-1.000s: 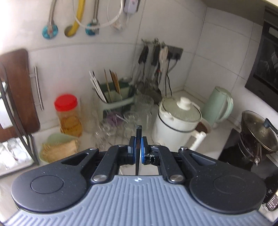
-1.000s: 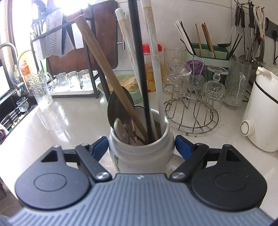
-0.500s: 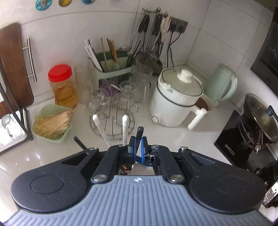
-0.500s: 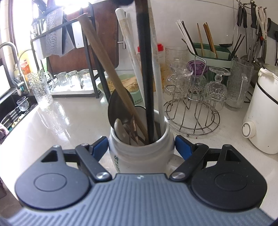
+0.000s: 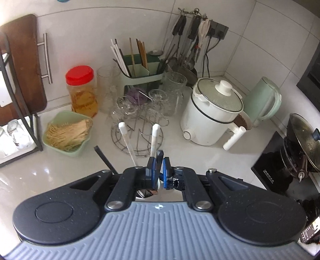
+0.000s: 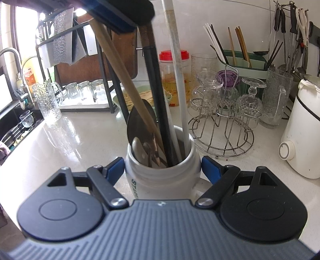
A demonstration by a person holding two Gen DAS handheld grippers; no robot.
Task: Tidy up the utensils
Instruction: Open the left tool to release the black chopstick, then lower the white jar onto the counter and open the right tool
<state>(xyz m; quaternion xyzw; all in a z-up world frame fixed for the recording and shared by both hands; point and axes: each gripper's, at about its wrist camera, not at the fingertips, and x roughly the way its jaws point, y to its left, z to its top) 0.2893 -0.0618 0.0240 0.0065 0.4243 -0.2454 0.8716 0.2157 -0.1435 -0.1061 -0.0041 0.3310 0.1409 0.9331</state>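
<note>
A white mug [image 6: 163, 180] stands on the counter and holds several utensils: a wooden-handled one [image 6: 128, 88], a black-handled one [image 6: 158, 104] and white-handled ones [image 6: 180, 84]. My right gripper [image 6: 163, 166] is shut on the mug's sides. My left gripper [image 5: 158, 172] is above the mug, pointing down, shut on the top of the black-handled utensil [image 5: 159, 158]. It shows at the top of the right wrist view [image 6: 120, 16]. Two white handles [image 5: 154, 138] and a black one [image 5: 104, 158] stick up beside it.
A wire glass rack [image 6: 222, 128] with upturned glasses stands behind the mug. A white cooker [image 5: 212, 112], a green kettle [image 5: 262, 102], a green utensil caddy [image 5: 140, 70], a red-lidded jar [image 5: 82, 90], a green noodle bowl [image 5: 68, 134], and a stove with wok [image 5: 300, 144] are around.
My left gripper has come down over the mug with the black-handled utensil, lowering it in. The right gripper and mug have not moved.
</note>
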